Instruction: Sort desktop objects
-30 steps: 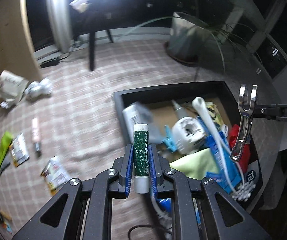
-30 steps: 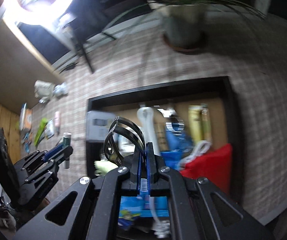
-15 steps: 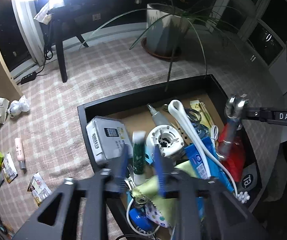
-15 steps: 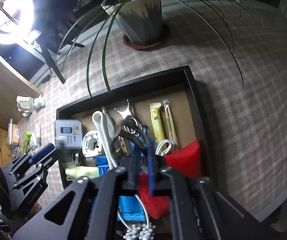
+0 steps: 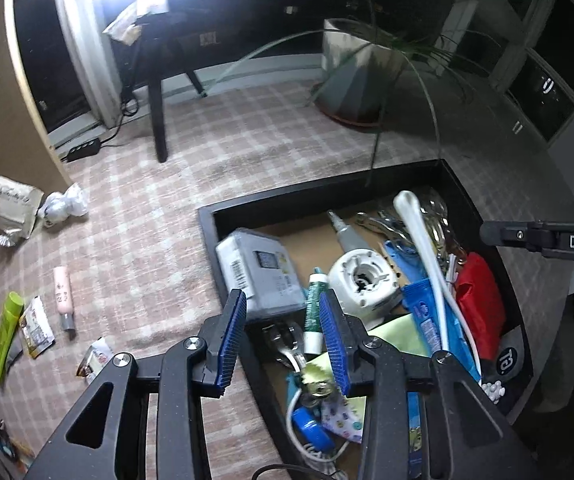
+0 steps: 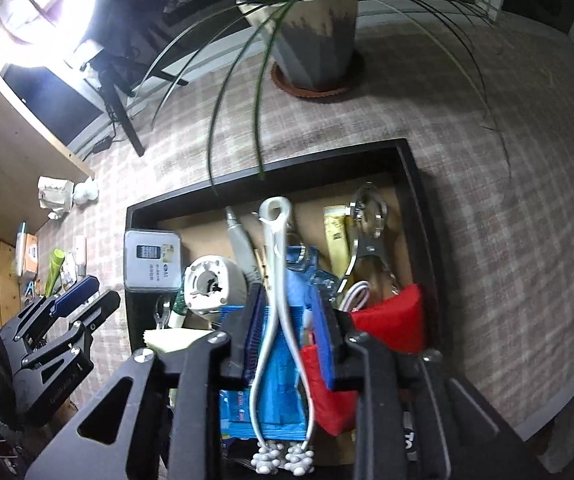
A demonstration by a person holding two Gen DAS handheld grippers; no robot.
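Black tray (image 5: 209, 236) already holds my green tube (image 5: 312, 312) and metal clip (image 6: 367, 236), both claws just opened empty, while packets (image 5: 37, 326) wait at nine o'clock.

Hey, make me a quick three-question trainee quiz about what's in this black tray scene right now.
1. True or false: the green tube lies inside the black tray.
2. Which item is outside the tray, on the checked cloth? A) red pouch B) pink tube C) white round device
3. Fill in: the left gripper jaws stand ____, pressing nothing.

Key: 1 true. 2 B. 3 open; they have just been opening, with the green tube lying below, free of the pads.
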